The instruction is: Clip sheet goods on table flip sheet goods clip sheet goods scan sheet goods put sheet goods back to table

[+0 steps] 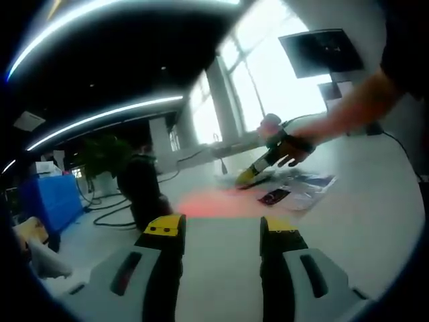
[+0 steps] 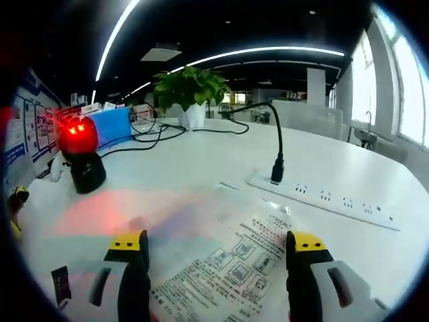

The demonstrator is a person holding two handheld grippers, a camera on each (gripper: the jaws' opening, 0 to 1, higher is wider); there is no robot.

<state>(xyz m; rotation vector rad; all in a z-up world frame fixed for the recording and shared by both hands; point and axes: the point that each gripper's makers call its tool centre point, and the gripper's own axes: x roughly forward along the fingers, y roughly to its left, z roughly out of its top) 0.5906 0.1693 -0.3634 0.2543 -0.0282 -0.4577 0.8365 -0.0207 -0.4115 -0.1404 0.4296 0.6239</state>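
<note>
Left gripper view: the left tool (image 1: 221, 231) stands with its jaws parted and nothing between them, hovering over bare white worktop (image 1: 375, 221). Farther off, a person's hand (image 1: 289, 149) holds the right tool (image 1: 251, 173) down near a small scatter of flat goods (image 1: 295, 190) lying on the worktop; what that far tool grips cannot be told from here, it is too small and blurred. A pink-red wash (image 1: 214, 204) lies on the surface just short of the goods. Right gripper view: the right tool (image 2: 218, 245) has its jaws wide apart, and a printed sheet (image 2: 231, 268) with diagrams and text lies flat on the worktop between and below them, not visibly pinched. A black scanner (image 2: 80, 157) with a red light glowing stands well off to the left, throwing a red patch (image 2: 100, 211) onto the worktop short of the sheet. A white power strip (image 2: 322, 198) with a black plug (image 2: 277, 168) lies just beyond the sheet; a potted plant (image 2: 188, 90) stands far back. A small dark card (image 2: 61, 284) lies by the lower left. Judgement: the sheet rests on the worktop unheld, so either the clipping has not begun or the sheet is already set back; the pictures do not settle which. Containers: only the plant's white pot (image 2: 194, 115), holding the plant; a blue bin-like box (image 2: 110, 126) behind, contents unseen.
</note>
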